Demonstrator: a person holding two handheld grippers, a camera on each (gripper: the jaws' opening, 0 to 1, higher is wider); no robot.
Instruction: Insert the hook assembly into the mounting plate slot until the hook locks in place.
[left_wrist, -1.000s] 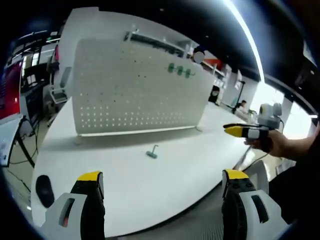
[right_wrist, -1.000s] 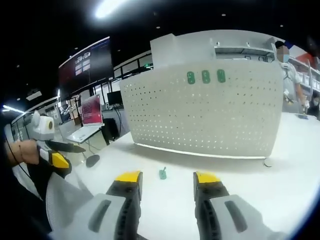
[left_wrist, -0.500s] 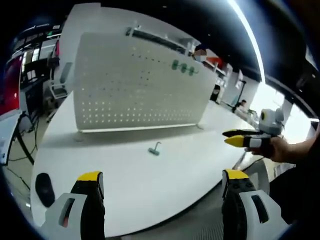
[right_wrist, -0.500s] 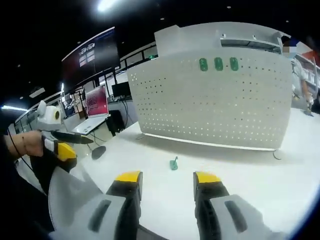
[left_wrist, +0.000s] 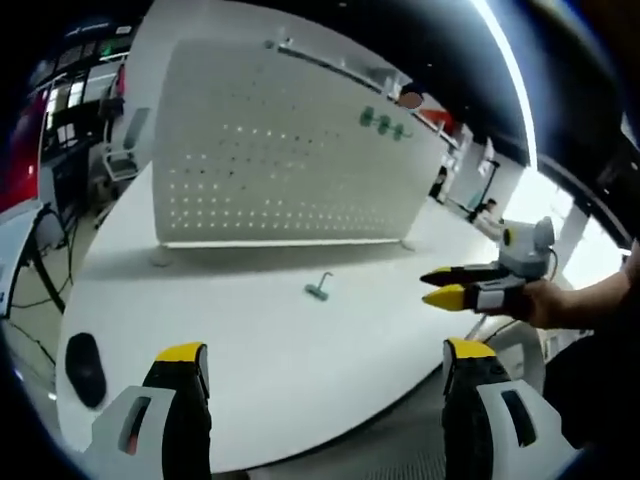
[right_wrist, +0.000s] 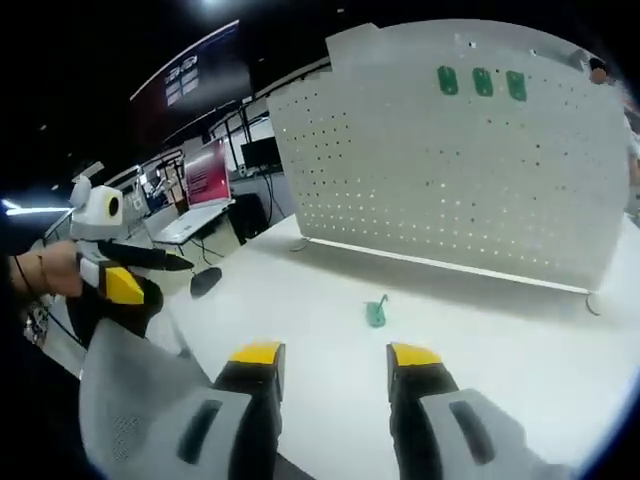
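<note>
We start from the white pegboard (right_wrist: 460, 170) standing upright at the far side of the white table (left_wrist: 260, 360). The green hook assembly (right_wrist: 376, 313) lies on the table in front of it, untouched. The right gripper (right_wrist: 334, 362) is open and empty, and so is the left gripper (left_wrist: 325, 360). We'd approach squarely, straddle the hook's base, then close.

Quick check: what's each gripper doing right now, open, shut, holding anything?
Left gripper: open, holding nothing.
Right gripper: open, holding nothing; the green hook lies on the white table ahead of it.
</note>
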